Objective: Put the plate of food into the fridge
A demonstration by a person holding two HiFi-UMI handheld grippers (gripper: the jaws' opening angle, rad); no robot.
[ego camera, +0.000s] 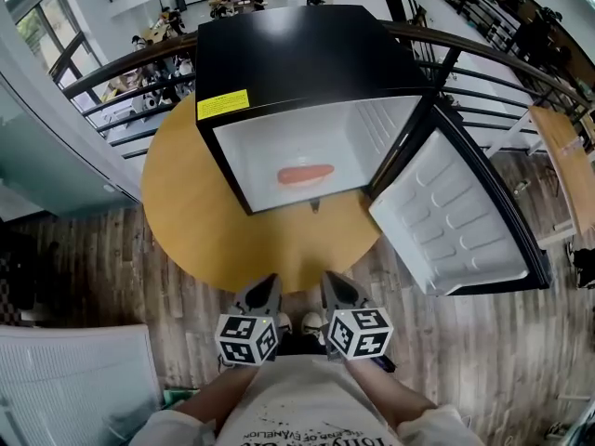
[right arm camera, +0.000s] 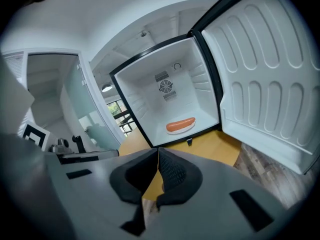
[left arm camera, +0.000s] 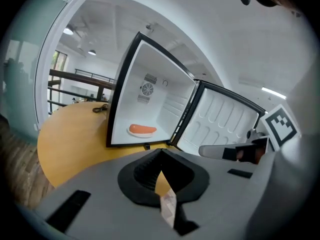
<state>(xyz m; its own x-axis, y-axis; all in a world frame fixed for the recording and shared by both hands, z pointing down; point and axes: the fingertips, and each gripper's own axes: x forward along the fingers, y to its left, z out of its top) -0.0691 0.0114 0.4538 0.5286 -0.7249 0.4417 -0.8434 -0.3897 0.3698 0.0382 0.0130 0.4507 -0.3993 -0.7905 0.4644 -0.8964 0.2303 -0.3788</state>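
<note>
Plate of food (ego camera: 305, 175) lies already on the floor of the fridge (ego camera: 279, 54), straight ahead of both tongs and well apart from them; on it is one sausage. The left tongs (ego camera: 265, 295) and the right tongs (ego camera: 337, 288) hang low, near the person's body, each one clenched with tips together and nothing between.

I judge that only the door (ego camera: 456, 221) is left to shut. It stands wide open, ahead and to the right of the right tongs, so that one is the better to push it. Press on the outer edge, slowly, so the light fridge does not slide.

The surface (ego camera: 177, 193) is a round wooden one, beginning just ahead of the tongs. Below them is a plank floor (ego camera: 93, 258). Beyond the fridge runs a dark railing (ego camera: 483, 72), and past it people sit on a lower level.
</note>
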